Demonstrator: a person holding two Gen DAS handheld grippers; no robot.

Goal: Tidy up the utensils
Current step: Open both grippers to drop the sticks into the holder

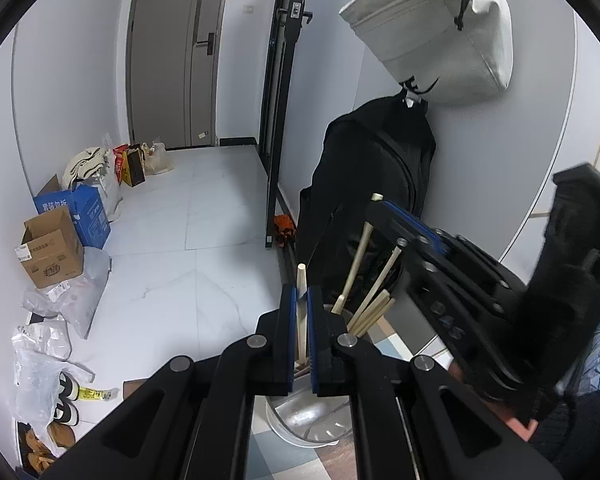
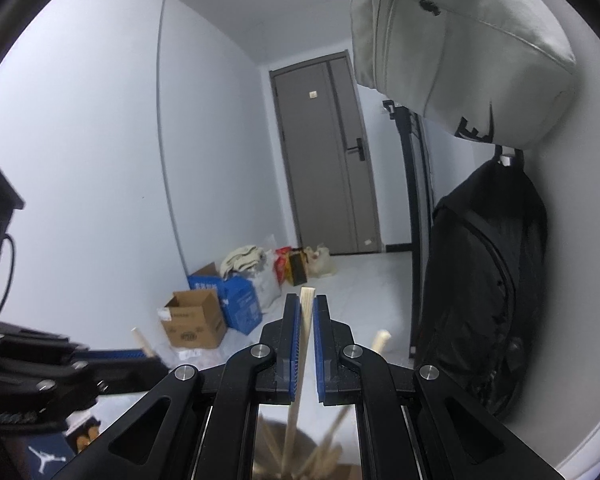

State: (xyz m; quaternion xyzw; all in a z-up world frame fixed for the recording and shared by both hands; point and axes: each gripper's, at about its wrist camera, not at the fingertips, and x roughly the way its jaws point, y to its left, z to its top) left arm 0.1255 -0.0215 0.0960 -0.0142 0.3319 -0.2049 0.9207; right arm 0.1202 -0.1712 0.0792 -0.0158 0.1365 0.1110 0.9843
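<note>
Two tongs are in my views, and each is clamped on a wooden chopstick. My left tongs (image 1: 302, 312) have their blue pads closed tight on one pale chopstick (image 1: 301, 280) that stands nearly upright, its top poking just above the pads and its lower end dropping toward the metal holder (image 1: 312, 420) below. My right tongs (image 2: 308, 336) pinch a second chopstick (image 2: 306, 312) the same way, with hardly any gap left between the pads; its shaft runs down and slightly left into the blurred mouth of the holder (image 2: 284, 456).

More chopsticks (image 1: 374, 304) already lean inside the holder, fanned out toward the right tongs (image 1: 400, 220), which cross the left wrist view from the right. The holder sits on what I take to be a checked cloth on the desk, though little of it shows.

For writing: the blue carton (image 1: 86, 212) on the floor carries white Chinese characters I cannot read for sure, and the brown cardboard box (image 1: 52, 248) beside it has a printed label and round logo too small to make out. The grey bag (image 2: 452, 52) hanging on the wall shows a black swoosh mark with partial lettering. Low in the right wrist view, a dark item bears a white Jumpman logo (image 2: 46, 458). A black backpack (image 2: 484, 280) hangs under the grey bag.
</note>
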